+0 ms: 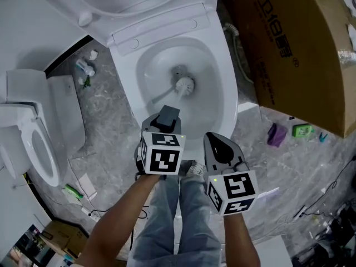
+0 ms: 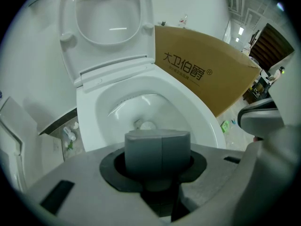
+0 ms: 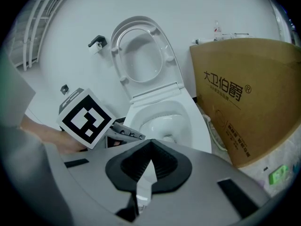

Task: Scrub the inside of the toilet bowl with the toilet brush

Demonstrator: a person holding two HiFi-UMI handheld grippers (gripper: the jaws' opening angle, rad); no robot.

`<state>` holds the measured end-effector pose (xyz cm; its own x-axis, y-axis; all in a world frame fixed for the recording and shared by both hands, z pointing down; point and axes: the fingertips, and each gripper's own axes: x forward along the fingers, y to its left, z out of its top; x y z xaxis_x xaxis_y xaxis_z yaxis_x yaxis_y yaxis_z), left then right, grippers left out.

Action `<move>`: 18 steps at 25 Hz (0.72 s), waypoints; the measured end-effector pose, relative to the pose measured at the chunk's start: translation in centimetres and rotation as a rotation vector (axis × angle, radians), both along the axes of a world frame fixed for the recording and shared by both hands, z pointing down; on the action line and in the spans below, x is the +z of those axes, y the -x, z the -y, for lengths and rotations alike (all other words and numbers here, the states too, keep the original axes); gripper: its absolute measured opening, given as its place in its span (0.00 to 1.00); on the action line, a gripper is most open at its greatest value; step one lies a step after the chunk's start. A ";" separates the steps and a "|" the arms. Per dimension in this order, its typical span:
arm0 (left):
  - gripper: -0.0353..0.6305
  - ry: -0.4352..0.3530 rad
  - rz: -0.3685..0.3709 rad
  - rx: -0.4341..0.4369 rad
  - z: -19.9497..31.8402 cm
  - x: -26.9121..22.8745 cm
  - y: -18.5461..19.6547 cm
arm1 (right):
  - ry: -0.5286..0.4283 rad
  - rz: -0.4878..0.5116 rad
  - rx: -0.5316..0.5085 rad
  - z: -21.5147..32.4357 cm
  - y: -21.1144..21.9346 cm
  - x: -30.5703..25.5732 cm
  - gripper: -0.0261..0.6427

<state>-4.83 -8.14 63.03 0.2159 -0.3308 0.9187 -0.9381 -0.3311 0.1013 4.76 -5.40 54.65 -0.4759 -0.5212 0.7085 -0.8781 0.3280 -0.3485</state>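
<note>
At frame center, the left gripper [image 1: 167, 117] clamped the toilet brush [image 1: 185, 85], its head clear of the toilet bowl [image 1: 225, 93] rim; the right gripper [image 1: 218, 143], jaws together, hung lower right.

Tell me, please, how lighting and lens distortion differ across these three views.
Head view: soft, even light, little distortion, toilet brush sharp. Left gripper view: fisheye with dark corners, glare streak on the raised lid. Right gripper view: same fisheye, bowing the cardboard box.

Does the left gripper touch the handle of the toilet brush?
Touching: the left gripper view shows the left gripper clamped around the grey toilet brush handle, with no gap.
</note>
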 end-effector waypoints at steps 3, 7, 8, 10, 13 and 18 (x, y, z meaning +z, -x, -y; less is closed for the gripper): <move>0.29 0.000 0.009 -0.005 0.8 0.8 0.4 | 0.004 -0.005 -0.002 0.1 0.0 0.4 0.04; 0.29 0.005 0.026 -0.007 1.5 1.8 0.6 | 0.009 -0.011 -0.006 0.0 -0.2 0.9 0.04; 0.29 0.006 0.028 -0.008 1.6 2.0 0.7 | 0.011 -0.013 -0.007 0.0 -0.4 1.1 0.04; 0.29 0.007 0.030 -0.011 1.8 2.3 0.8 | 0.013 -0.017 -0.006 -0.1 -0.6 1.3 0.04; 0.29 0.005 0.027 -0.013 1.6 2.2 0.8 | 0.012 -0.019 -0.004 -0.3 -0.7 1.3 0.04; 0.29 0.020 0.016 -0.007 -0.3 1.2 0.3 | 0.003 -0.014 -0.010 -0.7 -0.2 0.2 0.04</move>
<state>-5.14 -7.89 64.21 0.1993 -0.3134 0.9285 -0.9418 -0.3229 0.0932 5.01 -4.67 54.84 -0.4710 -0.5145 0.7165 -0.8796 0.3355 -0.3373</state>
